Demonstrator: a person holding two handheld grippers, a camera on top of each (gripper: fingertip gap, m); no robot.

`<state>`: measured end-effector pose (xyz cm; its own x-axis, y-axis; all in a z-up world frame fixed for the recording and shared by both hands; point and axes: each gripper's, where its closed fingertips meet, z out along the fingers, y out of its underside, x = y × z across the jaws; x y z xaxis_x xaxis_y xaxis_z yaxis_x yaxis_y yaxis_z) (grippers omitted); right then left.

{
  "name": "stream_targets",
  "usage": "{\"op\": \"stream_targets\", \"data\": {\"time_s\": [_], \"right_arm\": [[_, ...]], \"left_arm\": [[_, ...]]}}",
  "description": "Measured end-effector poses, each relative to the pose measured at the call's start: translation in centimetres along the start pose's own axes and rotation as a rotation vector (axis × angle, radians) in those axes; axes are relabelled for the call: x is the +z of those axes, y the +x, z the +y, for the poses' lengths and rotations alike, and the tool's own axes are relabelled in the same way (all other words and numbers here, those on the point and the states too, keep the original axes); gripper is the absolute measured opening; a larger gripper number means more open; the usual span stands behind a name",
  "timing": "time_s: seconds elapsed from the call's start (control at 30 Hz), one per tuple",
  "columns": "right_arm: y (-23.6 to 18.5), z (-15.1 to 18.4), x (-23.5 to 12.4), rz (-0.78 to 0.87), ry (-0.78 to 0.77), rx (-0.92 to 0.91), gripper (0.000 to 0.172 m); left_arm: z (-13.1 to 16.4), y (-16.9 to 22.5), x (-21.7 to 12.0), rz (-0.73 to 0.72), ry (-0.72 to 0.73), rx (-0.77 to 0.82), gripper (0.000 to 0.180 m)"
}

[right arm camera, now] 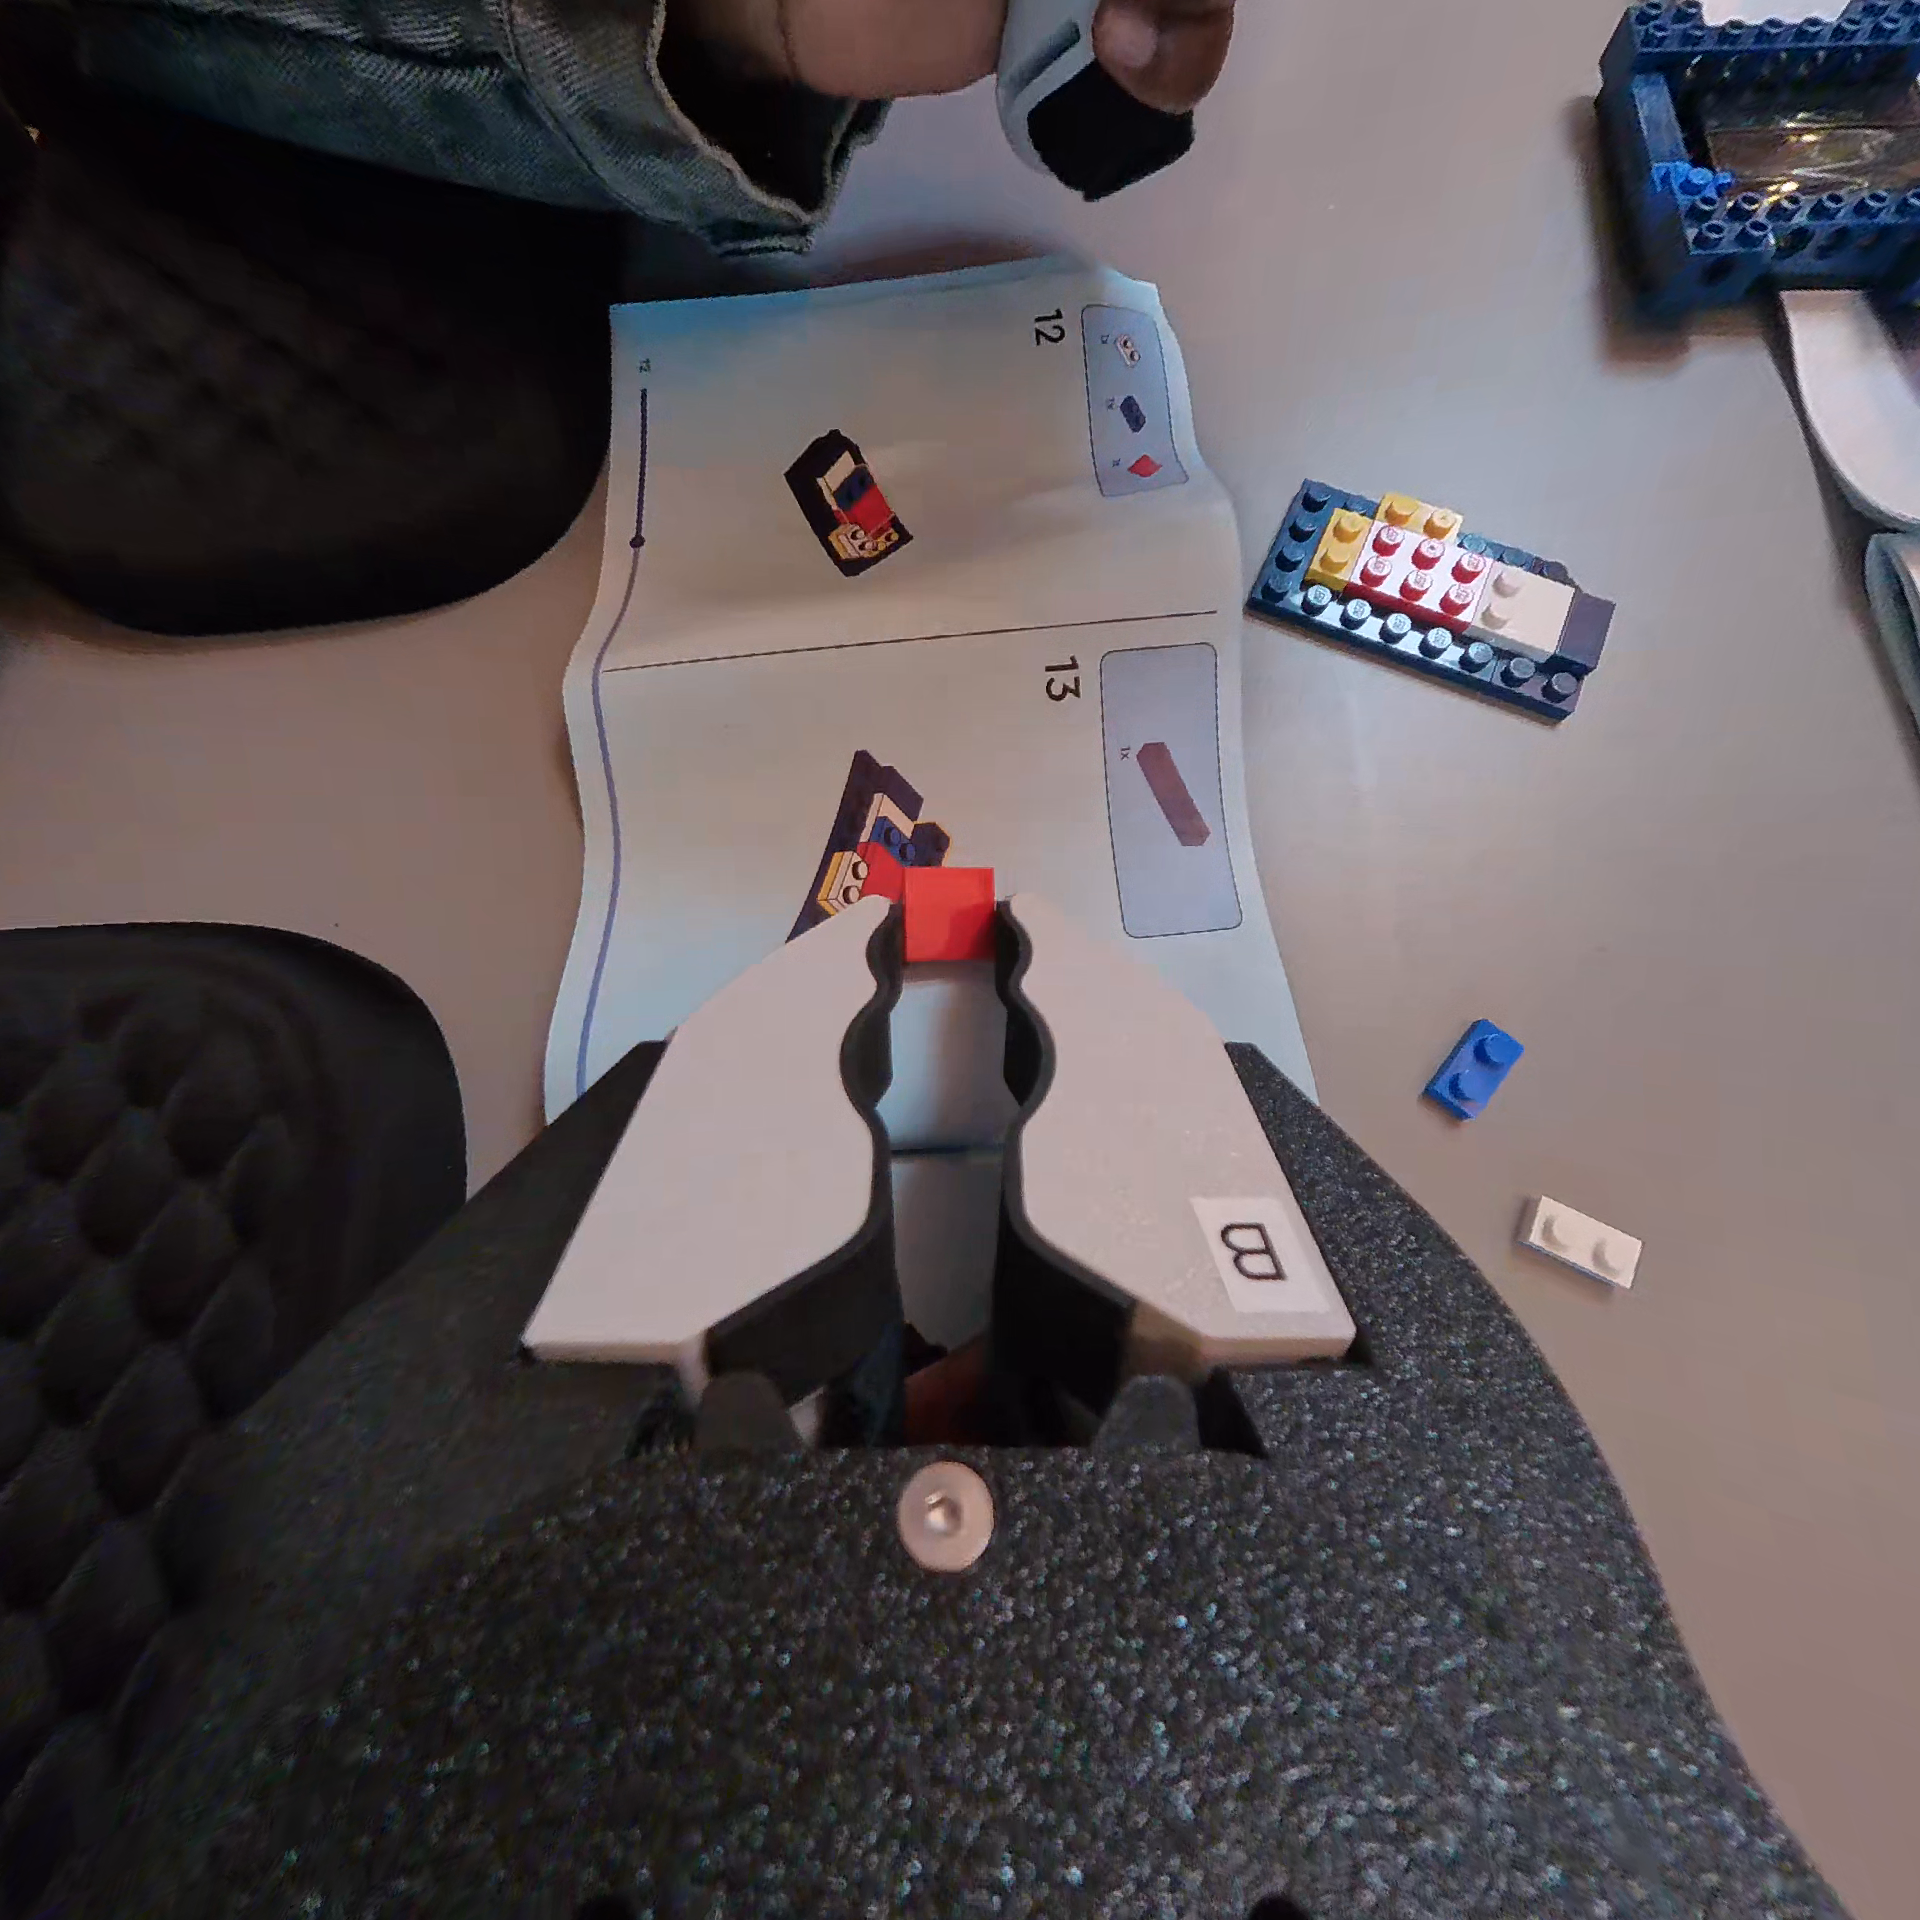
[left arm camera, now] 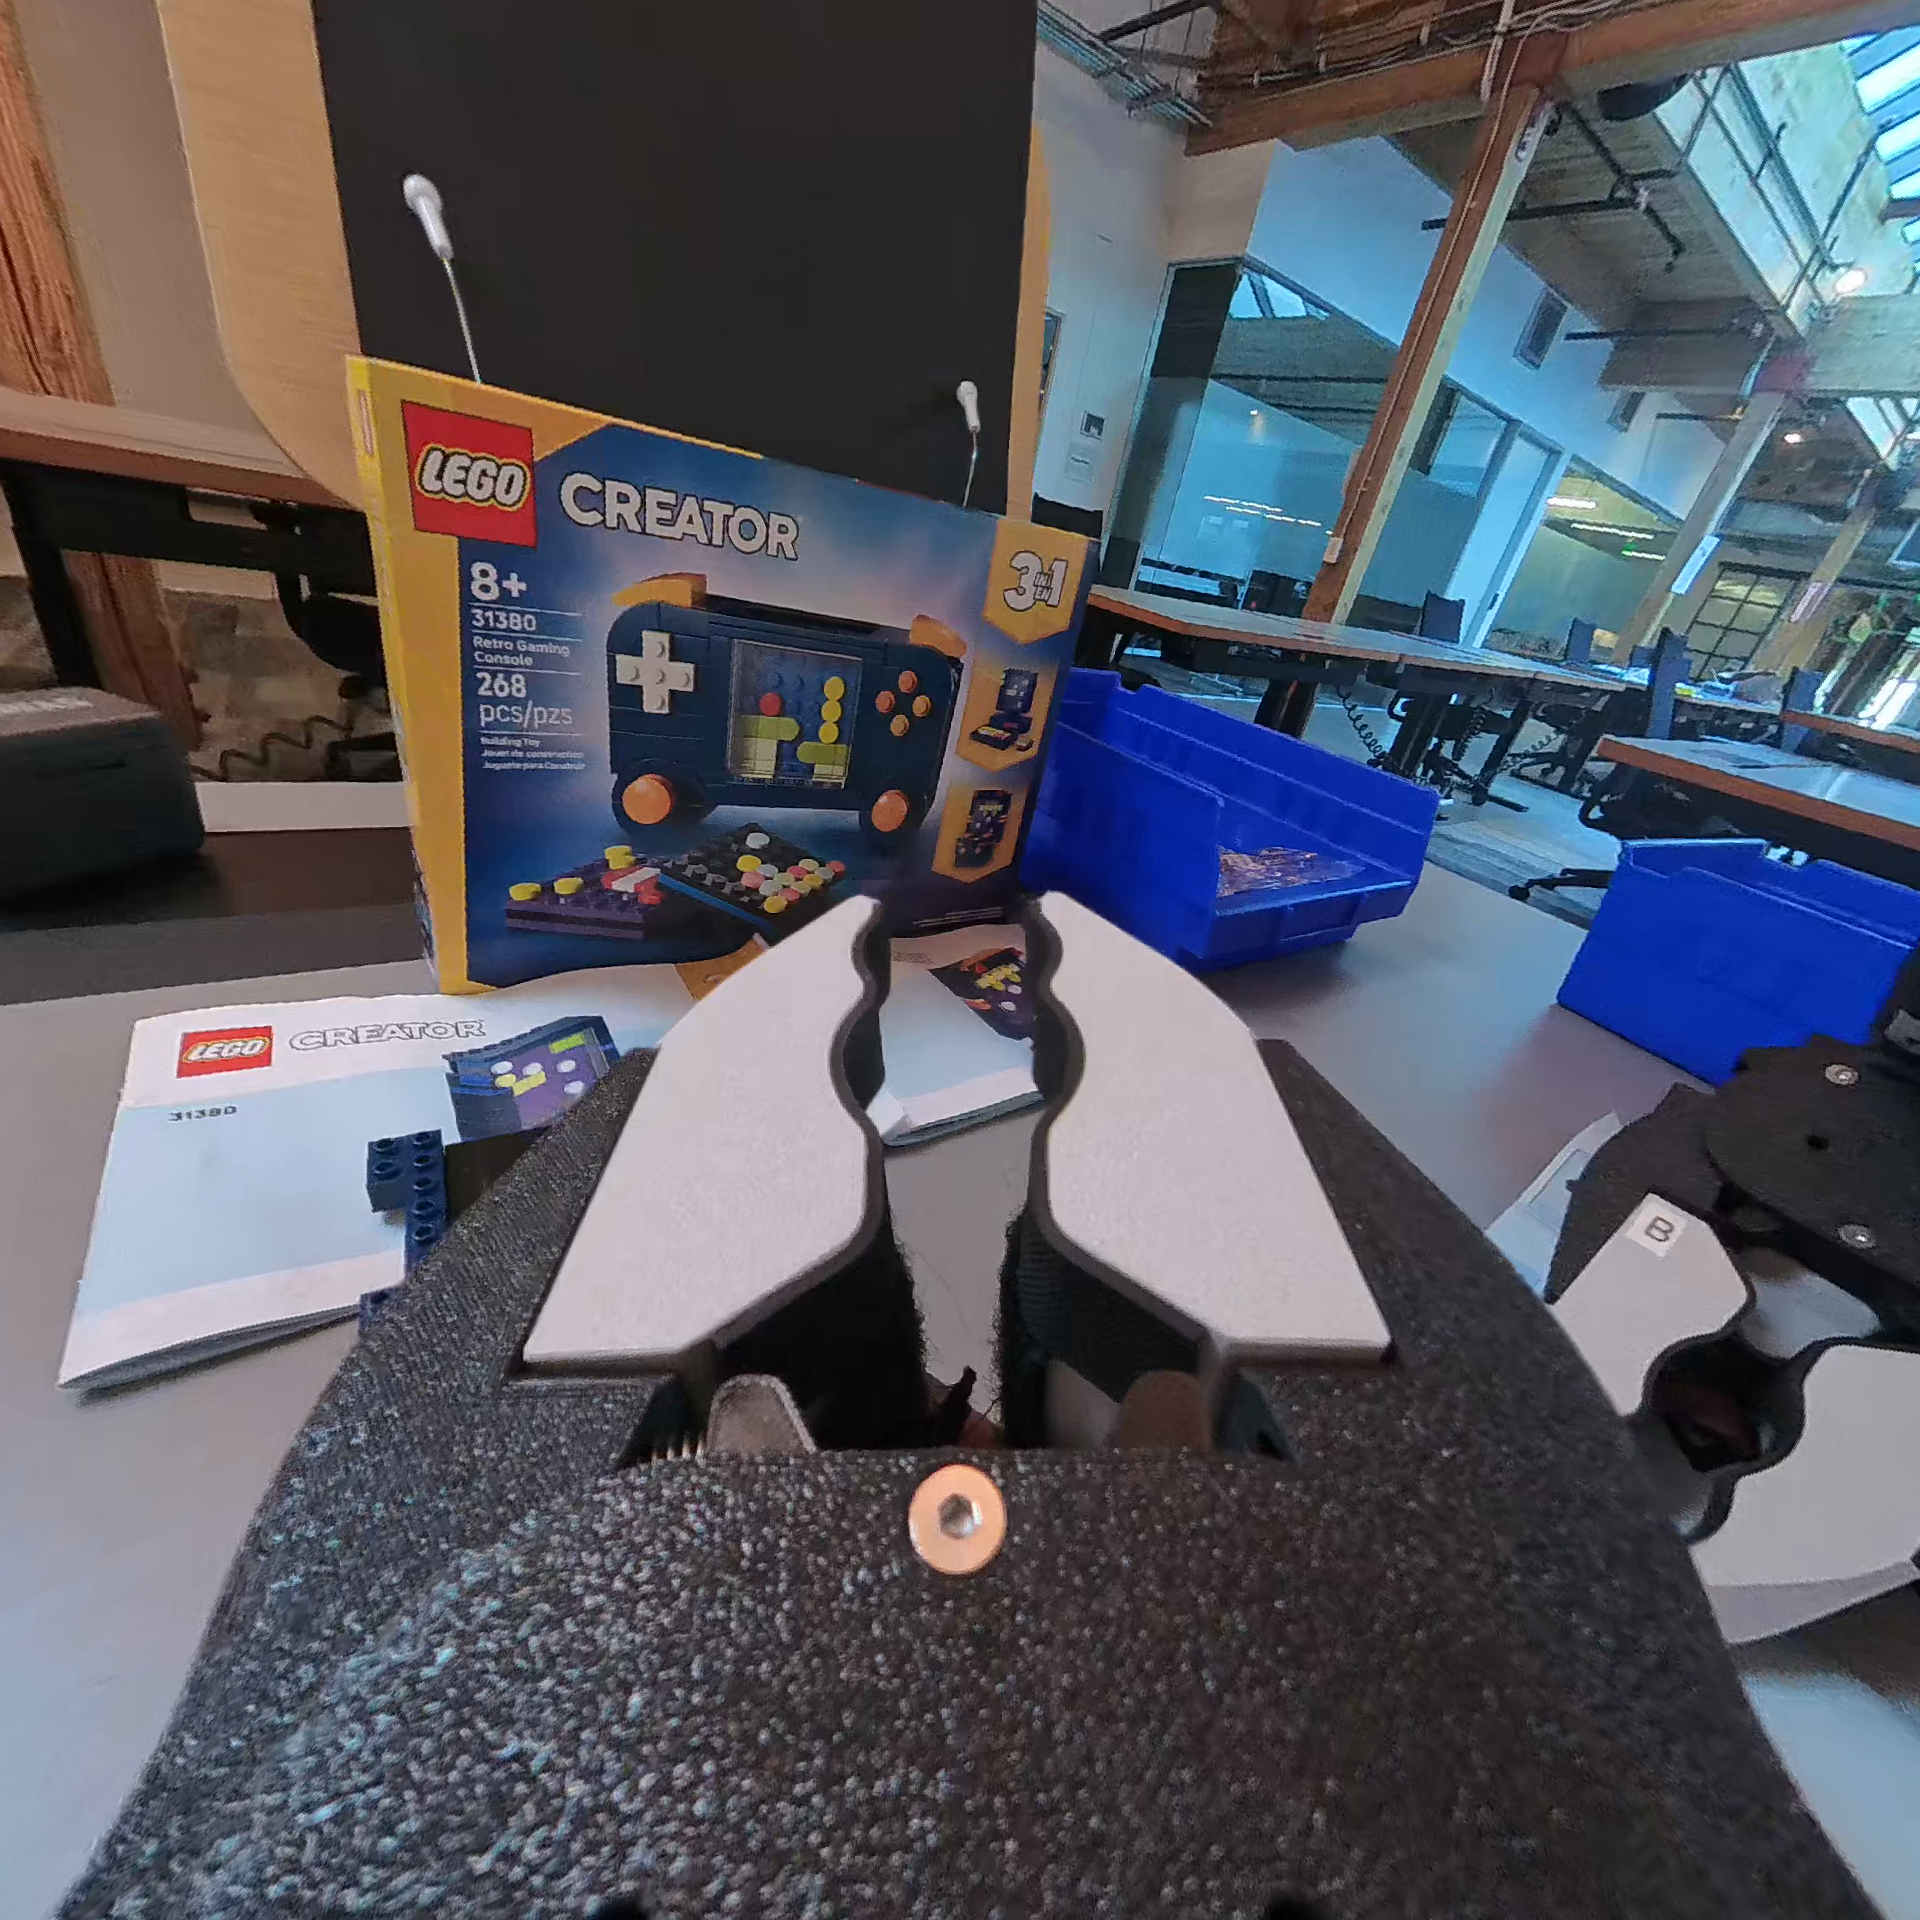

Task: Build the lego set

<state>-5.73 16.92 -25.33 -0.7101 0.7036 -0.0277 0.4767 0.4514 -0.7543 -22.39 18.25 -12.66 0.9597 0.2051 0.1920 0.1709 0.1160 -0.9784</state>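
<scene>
Right gripper (right arm camera: 948,914): fingers narrowed onto a small smooth red plastic tile (right arm camera: 948,912), both pads pressed against its side faces, held above the open paper instruction sheet (right arm camera: 727,727) on the grey counter (right arm camera: 1455,883). The tile appears light, rigid and slick; its flat opposite edges offer the only secure purchase. Nearby lie a partly built dark-blue studded plate (right arm camera: 1429,597), a loose blue plate (right arm camera: 1473,1068) and a white plate (right arm camera: 1579,1242). Left gripper (left arm camera: 958,914): fingers narrow, nothing visible between them.
</scene>
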Motion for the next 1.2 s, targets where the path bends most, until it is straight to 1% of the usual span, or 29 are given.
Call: {"op": "stream_targets", "data": {"time_s": [0.23, 0.33, 0.47, 0.57, 0.67, 0.73, 0.77, 0.83, 0.9, 1.0, 1.1, 1.17, 1.2], "right_arm": [[0.0, 0.0, 0.0, -0.001, 0.0, 0.0, 0.016], [0.0, 0.0, 0.0, -0.001, 0.0, 0.001, 0.016], [0.0, 0.0, 0.0, -0.003, 0.001, 0.003, 0.017], [-0.1, 0.0, 0.0, -0.009, 0.001, -0.003, 0.017], [-0.7, -0.1, -0.1, -0.047, 0.008, -0.019, 0.031], [-0.7, -0.5, -0.5, -0.063, 0.049, -0.001, 0.044], [-0.7, -1.0, -0.9, -0.077, 0.089, 0.015, 0.046], [-0.3, -2.0, -2.1, -0.089, 0.189, 0.054, 0.047], [0.7, -2.8, -3.3, -0.064, 0.285, 0.101, 0.046], [2.3, -3.1, -4.3, -0.022, 0.366, 0.188, 0.044], [3.8, -3.0, -4.2, 0.051, 0.326, 0.227, 0.038], [4.6, -3.4, -3.8, 0.091, 0.246, 0.261, 0.038], [4.5, -3.7, -3.4, 0.067, 0.194, 0.29, 0.038]], "left_arm": [[0.7, 0.8, 0.3, 0.038, -0.033, 0.013, 0.024], [1.0, 1.0, 0.4, 0.05, -0.054, -0.005, 0.025], [0.8, 0.5, 0.3, 0.032, -0.037, -0.033, 0.026], [0.7, 0.3, 0.2, 0.017, -0.025, -0.023, 0.026], [0.7, 0.4, 0.2, 0.013, -0.022, -0.009, 0.026], [0.6, 0.3, 0.1, 0.008, -0.016, -0.008, 0.026], [0.5, 0.2, 0.1, 0.002, -0.008, -0.008, 0.026], [0.2, 0.0, 0.0, -0.006, 0.007, -0.012, 0.026], [0.1, -0.1, -0.1, -0.013, 0.015, -0.015, 0.026], [0.0, -0.3, -0.1, -0.025, 0.021, -0.02, 0.026], [-0.1, -0.3, -0.1, -0.026, 0.027, -0.018, 0.026], [-0.1, -0.3, -0.1, -0.029, 0.029, -0.011, 0.026], [-0.2, -0.3, -0.2, -0.03, 0.032, -0.007, 0.026]]}}
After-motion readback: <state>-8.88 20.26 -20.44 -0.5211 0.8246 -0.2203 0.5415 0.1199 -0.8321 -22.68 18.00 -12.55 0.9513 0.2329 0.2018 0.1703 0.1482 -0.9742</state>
